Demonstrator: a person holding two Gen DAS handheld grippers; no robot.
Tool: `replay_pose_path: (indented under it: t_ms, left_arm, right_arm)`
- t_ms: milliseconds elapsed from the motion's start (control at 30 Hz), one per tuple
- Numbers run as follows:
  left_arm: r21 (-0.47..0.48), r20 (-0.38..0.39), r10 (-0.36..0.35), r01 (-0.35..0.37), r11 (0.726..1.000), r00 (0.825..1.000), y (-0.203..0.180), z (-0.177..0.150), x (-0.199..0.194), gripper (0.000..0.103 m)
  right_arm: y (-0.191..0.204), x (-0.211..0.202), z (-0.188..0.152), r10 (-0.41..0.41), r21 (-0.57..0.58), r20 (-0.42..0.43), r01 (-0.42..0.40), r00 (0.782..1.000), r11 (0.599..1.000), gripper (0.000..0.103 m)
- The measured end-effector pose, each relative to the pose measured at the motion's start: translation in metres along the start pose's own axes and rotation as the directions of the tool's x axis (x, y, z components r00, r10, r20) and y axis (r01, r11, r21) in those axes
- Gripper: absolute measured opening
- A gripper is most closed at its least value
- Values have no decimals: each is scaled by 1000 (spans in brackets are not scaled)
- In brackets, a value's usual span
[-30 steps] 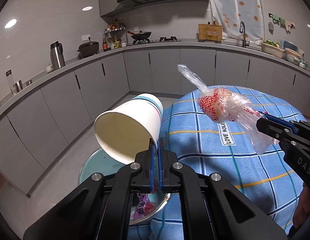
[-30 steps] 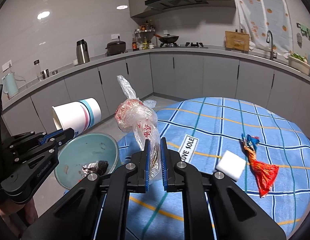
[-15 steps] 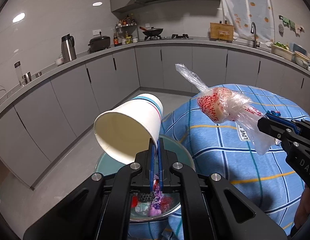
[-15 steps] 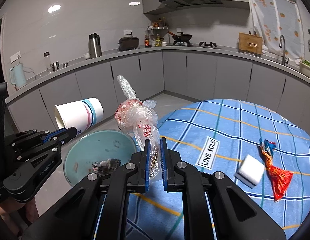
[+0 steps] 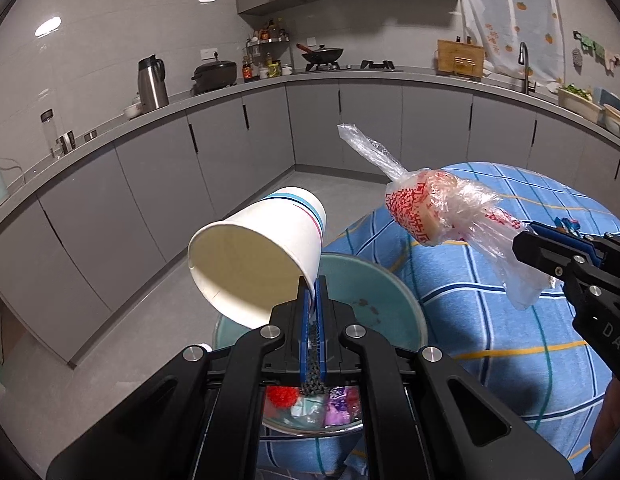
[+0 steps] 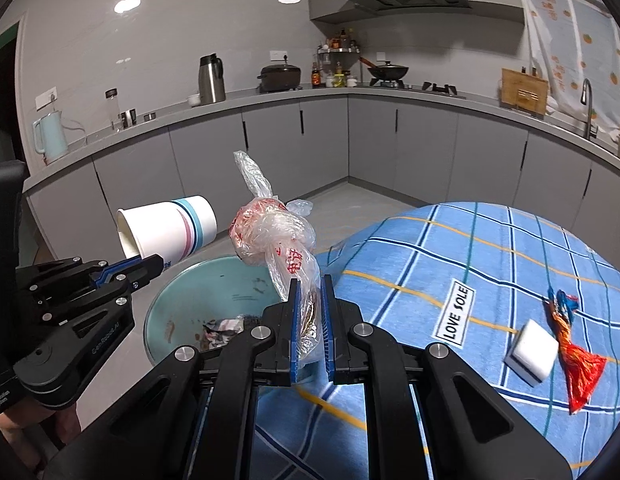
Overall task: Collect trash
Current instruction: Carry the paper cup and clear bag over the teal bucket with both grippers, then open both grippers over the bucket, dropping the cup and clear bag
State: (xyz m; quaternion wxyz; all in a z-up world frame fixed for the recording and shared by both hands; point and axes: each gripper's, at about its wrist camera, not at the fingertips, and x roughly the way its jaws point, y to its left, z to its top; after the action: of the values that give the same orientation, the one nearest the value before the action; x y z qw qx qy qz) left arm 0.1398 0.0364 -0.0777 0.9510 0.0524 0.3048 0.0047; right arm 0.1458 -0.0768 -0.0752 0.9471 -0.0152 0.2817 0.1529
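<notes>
1. Left wrist view: the left gripper (image 5: 312, 292) is closed tight on the rim of a paper cup (image 5: 256, 258), its blue pads pinching the rim's lower edge.
2. The cup lies tipped on its side in the air; its long axis runs from near left to far right, mouth toward the camera and down-left, striped base pointing far and up-right.
3. It hangs over the near-left rim of a teal bin (image 5: 406, 300), which stands beside the table (image 5: 490, 340) with its blue checked cloth. Coloured scraps lie in the bin's bottom.
4. Right wrist view: the right gripper (image 6: 310, 296) is clamped on the loose tail of a clear plastic bag (image 6: 272, 236) printed in red.
5. The bag's long axis rises from the pads up and slightly left; its knotted bulge sits above them, and a twisted end points up and away.
6. The bag is held above the bin's (image 6: 158, 312) right edge, at the table's (image 6: 490, 264) left side.
7. On the table's right lie a white block (image 6: 530, 350) and, touching it, a red-orange wrapper (image 6: 574, 356); a "LOVE SOLE" label (image 6: 456, 314) is nearer the middle.
</notes>
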Motion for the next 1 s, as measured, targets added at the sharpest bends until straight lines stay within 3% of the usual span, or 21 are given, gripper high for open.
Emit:
replay_pose_path:
  t_ms: [1000]
  left_arm:
    - [-45, -90, 16, -20, 999, 996, 23, -21, 35, 4]
  right_arm:
    - [30, 71, -15, 34, -62, -128, -42, 991, 997, 11]
